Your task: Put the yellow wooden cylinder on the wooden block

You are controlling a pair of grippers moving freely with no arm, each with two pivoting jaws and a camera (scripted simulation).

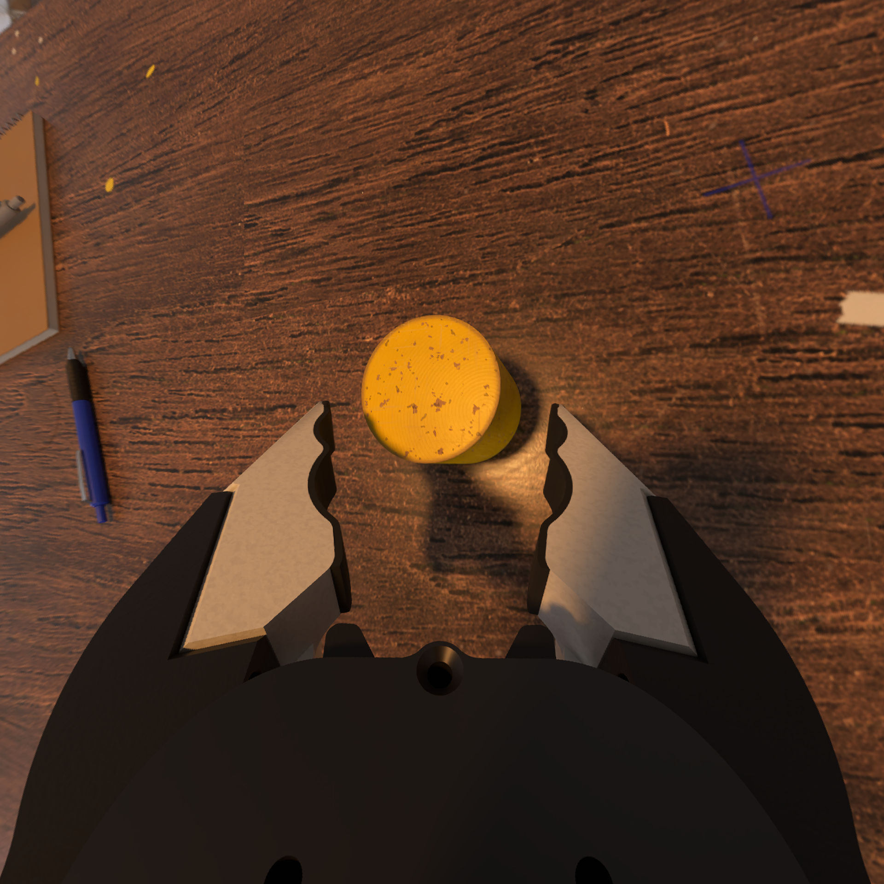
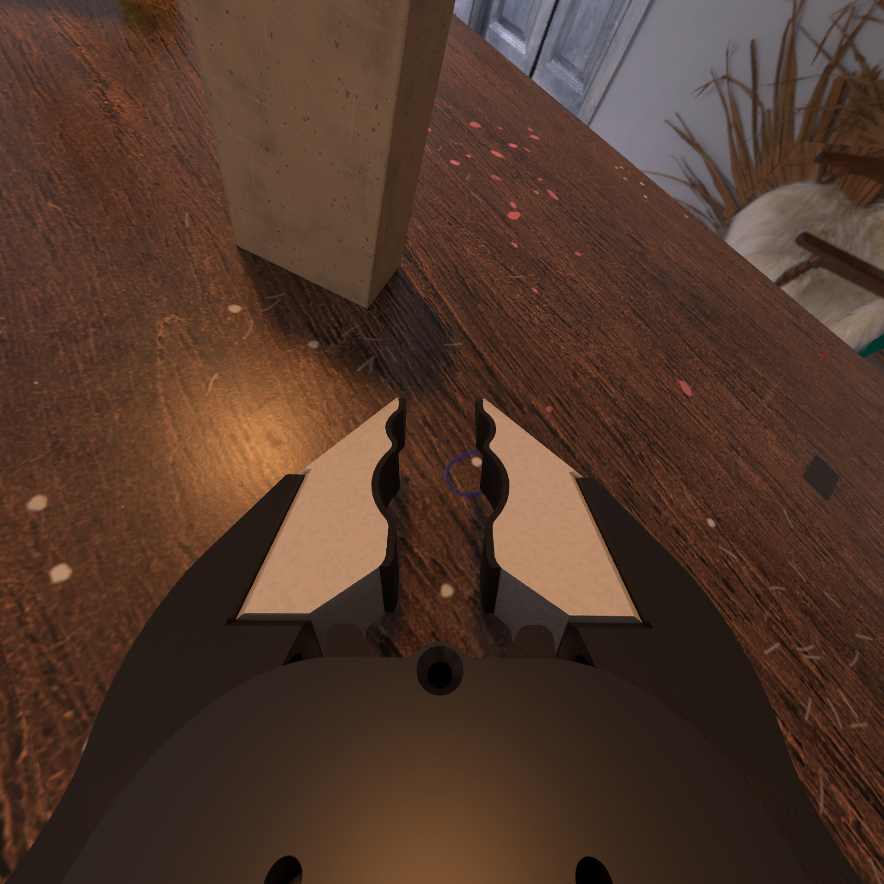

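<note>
The right gripper [image 2: 440, 404] is hovering over the dark wooden counter [image 2: 622, 335], its jaws standing slightly apart with nothing between them. The pale wooden block [image 2: 315, 143] is standing upright farther off to the left, apart from the gripper. Red paint specks [image 2: 514, 210] are dotting the counter right of the block.
</note>
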